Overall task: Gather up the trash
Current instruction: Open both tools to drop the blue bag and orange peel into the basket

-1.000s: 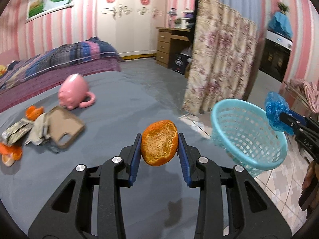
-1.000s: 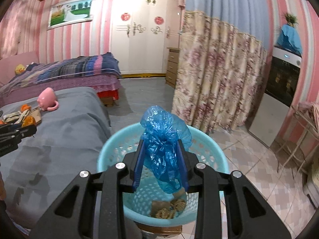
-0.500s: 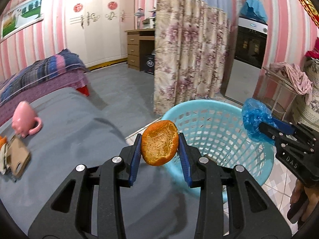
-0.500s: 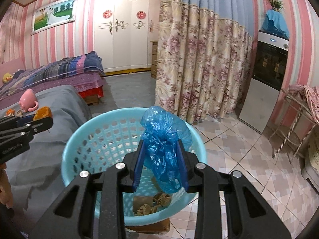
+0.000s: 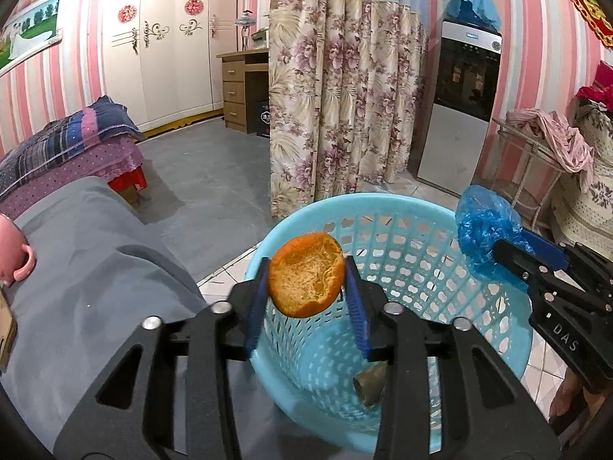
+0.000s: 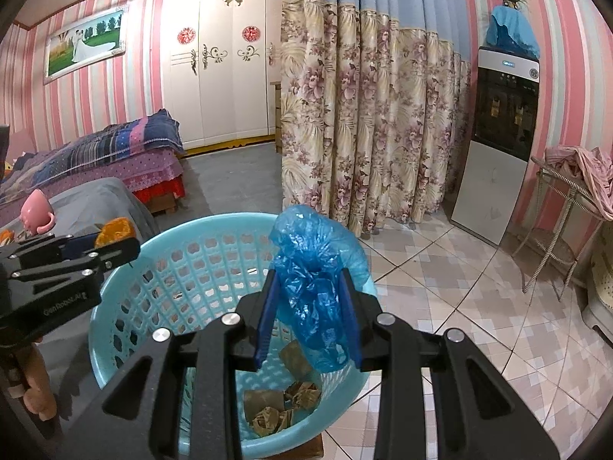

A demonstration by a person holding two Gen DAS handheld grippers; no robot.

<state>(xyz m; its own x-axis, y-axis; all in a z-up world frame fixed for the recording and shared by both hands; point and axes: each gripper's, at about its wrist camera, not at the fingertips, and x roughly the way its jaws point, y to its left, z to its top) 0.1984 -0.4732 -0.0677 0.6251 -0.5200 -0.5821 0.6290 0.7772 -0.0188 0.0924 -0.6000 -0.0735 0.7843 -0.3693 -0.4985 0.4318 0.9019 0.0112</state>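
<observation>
My left gripper (image 5: 305, 291) is shut on an orange peel (image 5: 305, 273) and holds it over the near rim of a light blue plastic basket (image 5: 402, 214). My right gripper (image 6: 309, 306) is shut on a crumpled blue plastic bag (image 6: 318, 264) above the same basket (image 6: 126, 280), whose bottom holds several brown crumpled papers (image 6: 281, 402). In the left wrist view the right gripper (image 5: 498, 253) with the blue bag (image 5: 484, 230) hangs over the basket's right rim. In the right wrist view the left gripper (image 6: 126, 243) with the peel (image 6: 115, 230) is at the basket's left rim.
A grey-covered table (image 5: 95, 287) lies left of the basket, with a pink mug (image 6: 36, 211) on it. A floral curtain (image 6: 364, 134), a water dispenser (image 6: 498, 145), a wire rack with clothes (image 6: 574, 191) and a bed (image 6: 95, 153) stand around on the floor.
Both grippers have come closer to the basket. The left one swung right from the grey table, carrying the peel over the basket rim. Both stay shut on their loads.
</observation>
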